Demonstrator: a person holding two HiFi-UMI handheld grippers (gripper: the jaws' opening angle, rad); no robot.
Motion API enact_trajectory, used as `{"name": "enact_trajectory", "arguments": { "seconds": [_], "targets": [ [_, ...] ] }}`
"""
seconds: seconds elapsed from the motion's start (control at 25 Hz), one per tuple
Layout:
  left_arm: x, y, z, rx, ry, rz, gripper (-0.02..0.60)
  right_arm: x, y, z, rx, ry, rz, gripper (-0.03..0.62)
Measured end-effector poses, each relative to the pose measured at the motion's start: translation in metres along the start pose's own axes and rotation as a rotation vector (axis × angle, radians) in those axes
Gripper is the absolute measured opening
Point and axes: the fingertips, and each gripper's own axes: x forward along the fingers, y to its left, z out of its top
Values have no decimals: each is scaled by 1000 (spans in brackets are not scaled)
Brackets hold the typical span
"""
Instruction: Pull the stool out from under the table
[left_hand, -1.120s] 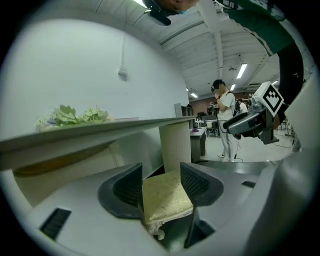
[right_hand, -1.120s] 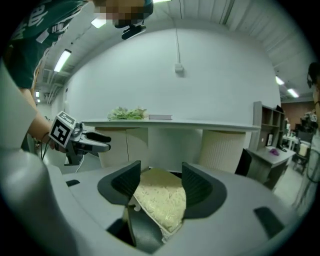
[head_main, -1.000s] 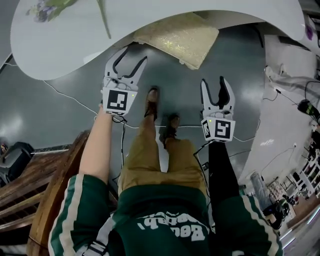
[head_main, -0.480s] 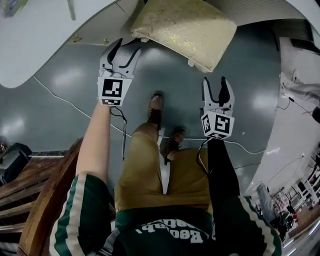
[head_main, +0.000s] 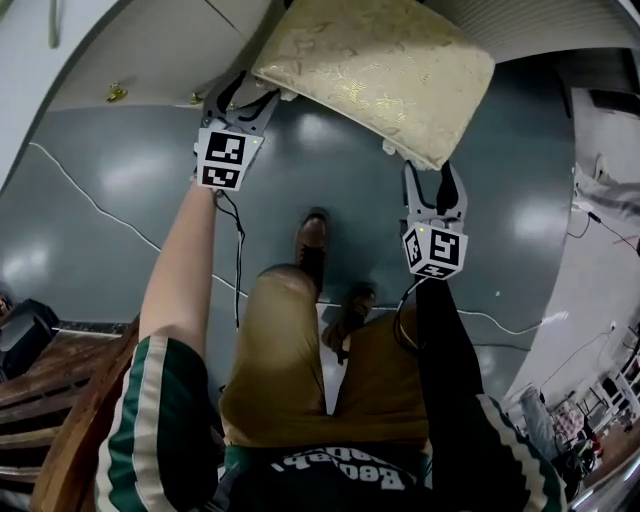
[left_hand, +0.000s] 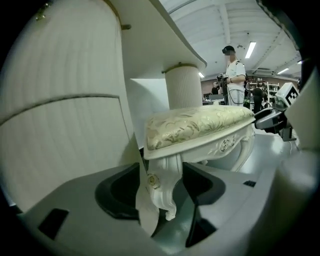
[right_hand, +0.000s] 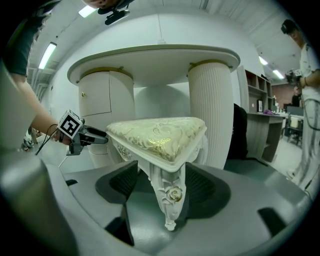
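Note:
The stool (head_main: 380, 70) has a cream and gold cushion and carved white legs, and stands partly under the white table (head_main: 150, 50). My left gripper (head_main: 240, 100) is at the stool's left corner. In the left gripper view the gripper (left_hand: 162, 195) straddles a leg (left_hand: 167, 172). Its jaws have just been opening, and the pads (left_hand: 120, 190) stand off the leg. My right gripper (head_main: 432, 180) is at the right corner. In the right gripper view it (right_hand: 167, 190) has a rosette-carved leg (right_hand: 171, 197) between its jaws, which have also just been opening, with gaps on both sides.
The table's ribbed pedestals (right_hand: 212, 110) rise close behind the stool. A cable (head_main: 80, 190) crosses the grey floor and my feet (head_main: 312, 235) stand just behind the grippers. Wooden furniture (head_main: 60, 400) sits at the lower left. A person (left_hand: 235, 70) stands far off.
Both grippers have sunk and pushed forward from open floor to the stool's two front corners. The stool fills more of the head view, and each pair of jaws now has a leg between it.

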Motion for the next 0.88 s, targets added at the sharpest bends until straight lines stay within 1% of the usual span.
{"name": "enact_trajectory", "arguments": {
  "seconds": [0.12, 0.2, 0.24, 0.36, 0.52, 0.72, 0.76, 0.84, 0.88],
  "targets": [
    [17, -3, 2, 13, 10, -68, 298, 13, -1, 1, 11, -6, 8, 322],
    [23, -5, 2, 6, 20, -111, 301, 17, -1, 0, 4, -5, 3, 277],
    [25, -5, 2, -1, 24, -119, 287, 18, -2, 0, -4, -6, 4, 247],
    [25, -6, 4, -8, 37, -113, 276, 17, -6, 2, -23, -6, 16, 241],
    [13, -10, 4, -22, 32, -104, 261, 15, -10, 3, -18, 16, 33, 241],
    [-18, -18, 5, -93, 31, -100, 242, 8, -16, 8, -11, 62, 54, 242],
    [-23, -18, 5, -111, 33, -93, 233, 11, -19, 10, -10, 73, 52, 242],
    [-18, -13, 7, -141, 38, -80, 121, 23, -30, 14, -6, 92, 35, 241],
    [-5, -9, 11, -135, 39, -99, 114, 32, -35, 15, 7, 97, 8, 241]
  ]
}}
